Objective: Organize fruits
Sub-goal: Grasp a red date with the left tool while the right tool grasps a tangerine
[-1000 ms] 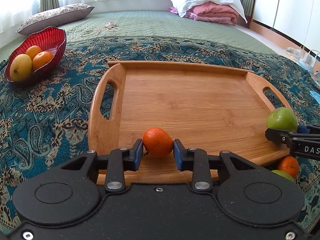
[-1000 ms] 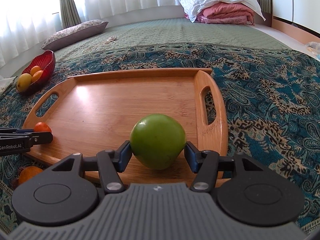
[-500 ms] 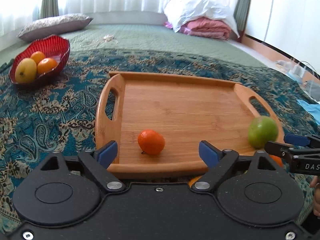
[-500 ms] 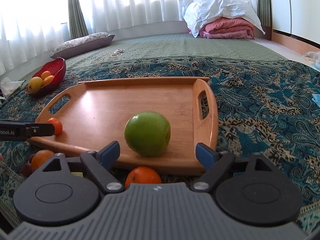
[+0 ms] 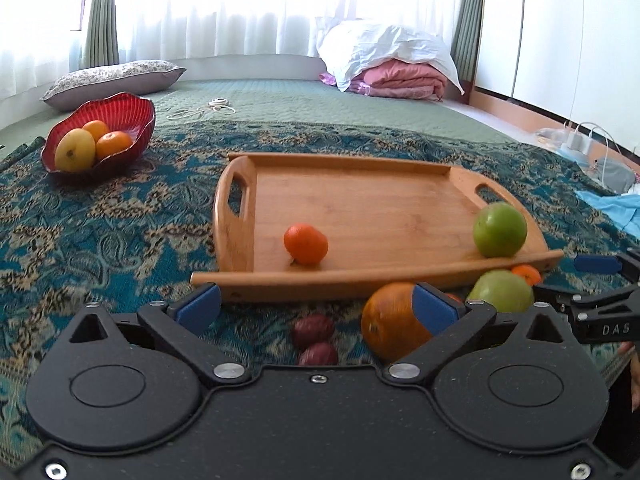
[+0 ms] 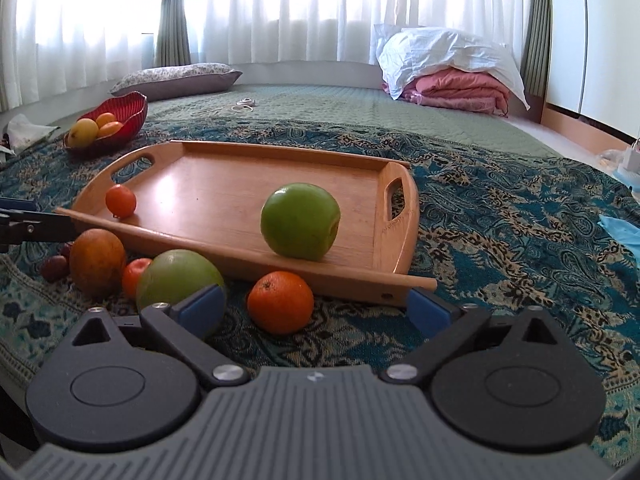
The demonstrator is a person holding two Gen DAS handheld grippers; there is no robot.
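Between my left gripper's [image 5: 316, 306] spread blue pads nothing is pinched; below the gap two small dark red fruits [image 5: 313, 330] lie on the cloth, and a large rough-skinned orange [image 5: 390, 326] sits just behind the right pad. My right gripper [image 6: 316, 308] is spread wide too and holds nothing, with a round orange [image 6: 280, 302] on the cloth in its gap and a pale green apple [image 6: 176, 278] partly hidden by its left pad.

Just beyond both claws lies the wooden tray [image 5: 360, 196], smooth bamboo, a rounded rectangle with its long axis running left to right and a cut-out handle at each short end. On its near left part rests a small mandarin [image 5: 306, 244], slightly oval, its longer side roughly along the tray's near rim. Near the right handle stands a glossy green apple [image 6: 300, 222], touching the near rim; I cannot tell which way its stem points.

Against the tray's near edge, on the patterned teal cloth [image 5: 100, 232], a small red-orange fruit [image 6: 134, 276] sits wedged between the large orange and the pale apple.

Far left, well apart from the tray, a ribbed red glass bowl [image 5: 132, 116] with a wavy rim holds a yellow mango [image 5: 75, 155] and two oranges.
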